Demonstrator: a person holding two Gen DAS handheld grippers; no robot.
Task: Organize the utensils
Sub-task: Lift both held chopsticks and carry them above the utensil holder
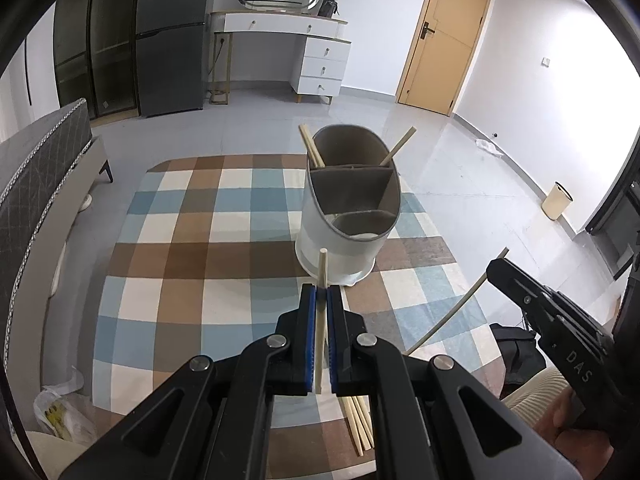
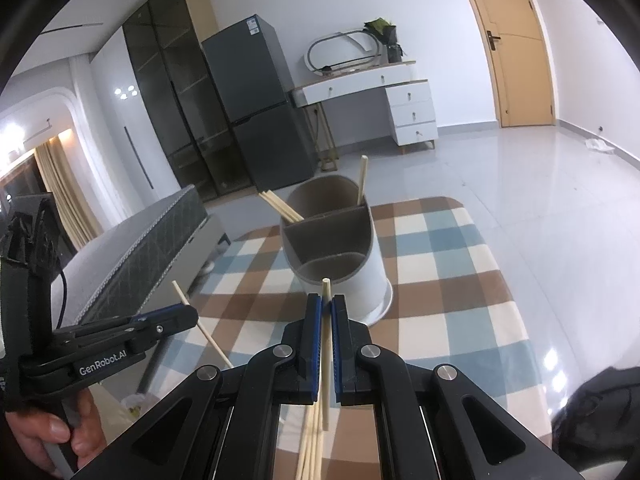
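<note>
Chopsticks are what I have in both grippers. My left gripper (image 1: 321,300) is clenched on one chopstick (image 1: 321,280), which stands nearly upright between the blue pads (image 1: 309,320) at the lower middle of the left wrist view, its tip rising in front of the holder's wall. My right gripper (image 2: 327,308) is clamped on another chopstick (image 2: 326,340) the same way, low in the middle of the right wrist view, its top end just ahead of the holder's near rim.

The white utensil holder (image 1: 340,248), oval with brown-lined compartments, stands on the checked tablecloth (image 1: 180,240) in the centre of both views. In its far compartment a couple of chopsticks (image 1: 311,146) lean left and a single one (image 1: 398,146) leans right; the nearer compartments look bare of chopsticks as far as I can see.

More loose chopsticks (image 1: 358,424) lie in a bundle on the cloth below my left gripper, at the bottom of the frame. In the right wrist view my left gripper shows at the lower left with its chopstick tilted across it.
</note>
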